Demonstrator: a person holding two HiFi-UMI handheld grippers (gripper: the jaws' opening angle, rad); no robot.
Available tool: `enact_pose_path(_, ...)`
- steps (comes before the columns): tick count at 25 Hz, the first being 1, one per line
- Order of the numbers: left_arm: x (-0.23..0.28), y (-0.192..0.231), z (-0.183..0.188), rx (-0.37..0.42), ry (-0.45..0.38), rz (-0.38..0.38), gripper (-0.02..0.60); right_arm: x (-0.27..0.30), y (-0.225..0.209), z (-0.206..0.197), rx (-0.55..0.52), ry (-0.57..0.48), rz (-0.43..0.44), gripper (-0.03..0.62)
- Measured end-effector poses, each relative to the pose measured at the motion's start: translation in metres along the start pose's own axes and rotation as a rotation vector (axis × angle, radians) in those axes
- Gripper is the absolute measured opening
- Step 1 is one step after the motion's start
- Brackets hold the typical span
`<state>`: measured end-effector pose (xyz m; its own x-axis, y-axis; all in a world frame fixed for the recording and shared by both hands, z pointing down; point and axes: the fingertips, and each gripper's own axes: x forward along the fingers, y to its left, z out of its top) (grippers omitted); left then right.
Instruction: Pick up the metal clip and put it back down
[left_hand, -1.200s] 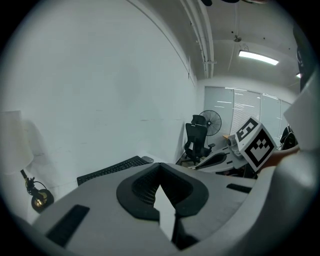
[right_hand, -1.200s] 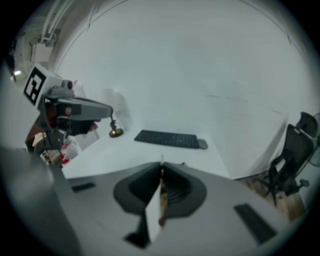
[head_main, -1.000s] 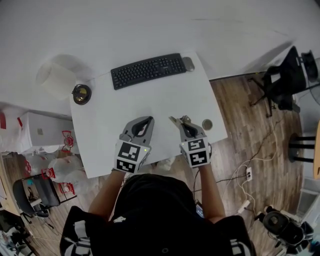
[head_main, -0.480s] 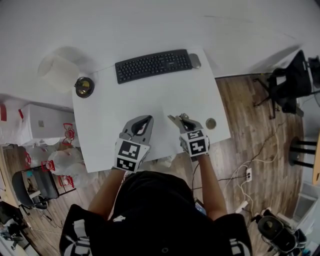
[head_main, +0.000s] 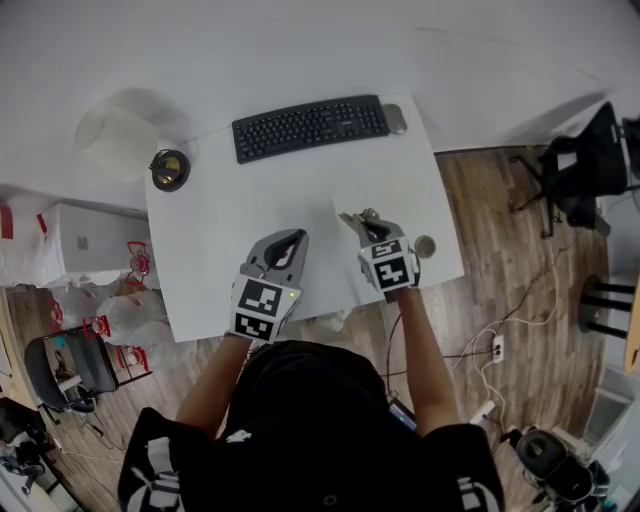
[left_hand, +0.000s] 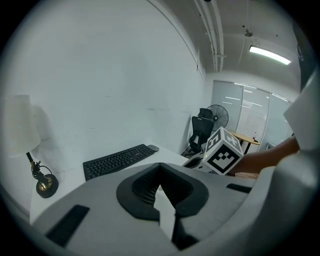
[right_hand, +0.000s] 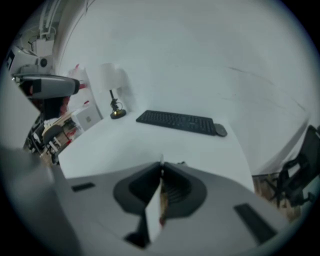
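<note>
Head view, table: a white rectangular table fills the centre. A long black keyboard and a grey oval mouse lie along its upper edge. A small dark-based lamp stands at its upper left corner, and a small round brownish disc lies by its right edge.
Head view, left gripper: the left gripper sits at lower centre over the table's near edge, tips together, apart from the clip.
Head view, right gripper: the right gripper, right of centre, points steeply down at the table. A small silvery metal clip shows at its tips.
Left gripper view, jaws: closed tip to tip with nothing between them. The keyboard lies beyond at centre left.
Right gripper view, jaws: pressed nearly together on a thin piece, judged to be the metal clip. Bare tabletop lies beyond the tips, with the keyboard at upper centre.
Clip and table: whether the clip touches the tabletop cannot be told.
Task done: the pick-up appears complete, since the clip is in the right jaws.
Task left: setting the clip on the table, opening the jaws and drawing clear.
</note>
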<state>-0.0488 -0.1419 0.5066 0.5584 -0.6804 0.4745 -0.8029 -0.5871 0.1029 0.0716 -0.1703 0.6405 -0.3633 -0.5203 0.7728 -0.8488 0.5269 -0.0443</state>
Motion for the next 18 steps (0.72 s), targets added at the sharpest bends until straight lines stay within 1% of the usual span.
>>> enact_pose_path(4, 0.002, 0.002, -0.001, 0.000, 0.002, 0.000, 0.021, 0.010, -0.003, -0.001, -0.007, 0.011, -0.005, 0.044)
enact_pose_path(18, 0.005, -0.003, -0.006, 0.000, 0.014, -0.008, 0.021, 0.022, -0.007, -0.030, 0.018, 0.062, -0.005, 0.044)
